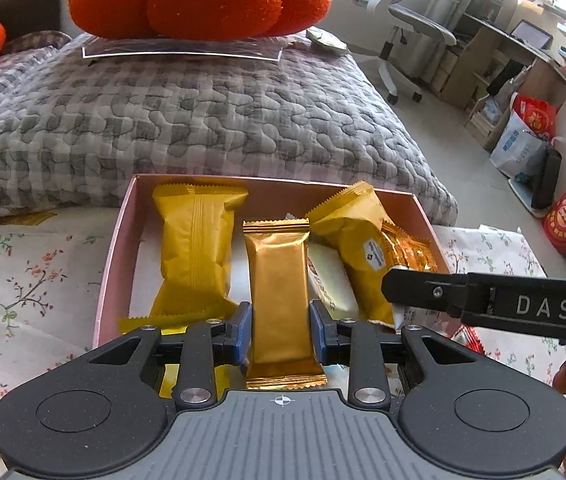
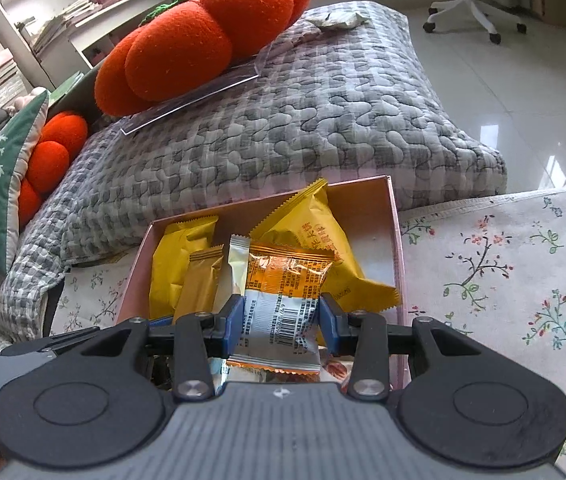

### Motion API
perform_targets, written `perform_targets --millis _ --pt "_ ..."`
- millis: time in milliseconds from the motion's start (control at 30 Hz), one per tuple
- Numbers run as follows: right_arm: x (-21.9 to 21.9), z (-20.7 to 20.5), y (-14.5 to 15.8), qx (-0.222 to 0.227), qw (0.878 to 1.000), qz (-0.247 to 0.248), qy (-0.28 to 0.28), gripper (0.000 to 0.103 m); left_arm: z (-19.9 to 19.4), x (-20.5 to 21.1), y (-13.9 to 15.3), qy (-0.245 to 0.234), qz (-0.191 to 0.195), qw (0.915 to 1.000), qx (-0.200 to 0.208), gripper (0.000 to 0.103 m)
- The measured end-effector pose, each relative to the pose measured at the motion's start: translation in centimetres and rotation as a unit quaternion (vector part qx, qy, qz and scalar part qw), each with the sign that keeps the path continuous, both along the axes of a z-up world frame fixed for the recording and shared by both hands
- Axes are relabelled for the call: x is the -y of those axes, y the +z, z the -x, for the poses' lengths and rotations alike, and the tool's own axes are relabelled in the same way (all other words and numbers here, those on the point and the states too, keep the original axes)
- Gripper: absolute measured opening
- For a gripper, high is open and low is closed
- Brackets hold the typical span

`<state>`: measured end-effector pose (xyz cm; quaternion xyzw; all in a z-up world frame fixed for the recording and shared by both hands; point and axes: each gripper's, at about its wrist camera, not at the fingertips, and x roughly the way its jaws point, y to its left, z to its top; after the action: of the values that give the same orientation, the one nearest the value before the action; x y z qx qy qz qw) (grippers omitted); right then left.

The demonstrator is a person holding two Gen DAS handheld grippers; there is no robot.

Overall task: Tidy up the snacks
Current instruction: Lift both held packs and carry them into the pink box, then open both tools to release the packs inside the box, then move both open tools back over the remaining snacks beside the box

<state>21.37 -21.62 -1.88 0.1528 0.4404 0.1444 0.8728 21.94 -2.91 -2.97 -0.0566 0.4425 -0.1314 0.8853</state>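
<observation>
A pink box (image 1: 117, 232) on a floral cloth holds several snack packets. My left gripper (image 1: 281, 320) is shut on a slim gold bar packet (image 1: 279, 280) that lies lengthwise over the box's near edge. A large yellow packet (image 1: 195, 248) lies to its left, a white packet (image 1: 331, 280) and another yellow packet (image 1: 357, 236) to its right. My right gripper (image 2: 281, 316) is shut on an orange and silver barcode packet (image 2: 283, 300) above the box (image 2: 397, 240). The right gripper's arm (image 1: 483, 300) reaches in from the right in the left wrist view.
A grey quilted cushion (image 1: 163, 120) lies behind the box with an orange plush pumpkin (image 1: 203, 0) on a clear tray. The floral cloth (image 2: 503, 260) spreads to the right. An office chair (image 1: 407, 28), desk and bags stand on the floor at right.
</observation>
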Motion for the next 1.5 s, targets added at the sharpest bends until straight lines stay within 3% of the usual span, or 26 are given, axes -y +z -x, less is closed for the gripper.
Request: perform_targets --millis 133,200,367,500,567,800,1067,1500 --pt "-0.1 -0.2 -0.1 0.0 1.0 0.0 -0.003 0.039 -0.2 0.1 -0.1 -0.001 -0.006 1.0 0.003 0.03" --pt "-0.1 -0.3 -0.1 -0.001 1.0 0.003 -0.007 0.046 -0.3 0.1 -0.1 -0.005 -0.007 1.0 0.002 0.031" --pt "0.0 -0.1 0.1 -0.001 1.0 0.011 -0.01 0.054 0.1 0.1 -0.2 -0.01 -0.013 0.9999 0.0 0.047" --pt "0.2 0.1 0.4 0.0 1.0 0.012 -0.014 0.058 0.6 0.1 0.0 -0.013 -0.014 0.9998 -0.001 0.05" --pt "0.3 0.3 0.6 0.001 1.0 0.012 -0.016 0.063 1.0 0.1 0.2 -0.016 -0.015 0.9998 -0.001 0.057" --pt "0.5 1.3 1.5 0.005 1.0 0.016 -0.015 0.069 2.5 0.0 1.2 -0.021 -0.017 0.9996 -0.001 0.063" --pt "0.9 3.4 2.4 0.005 1.0 0.02 -0.013 0.079 4.9 -0.1 2.3 -0.025 -0.021 0.9995 0.0 0.08" --pt "1.1 7.4 2.8 -0.005 0.999 0.033 0.003 0.089 9.4 -0.4 2.9 -0.028 -0.035 0.9989 -0.011 0.09"
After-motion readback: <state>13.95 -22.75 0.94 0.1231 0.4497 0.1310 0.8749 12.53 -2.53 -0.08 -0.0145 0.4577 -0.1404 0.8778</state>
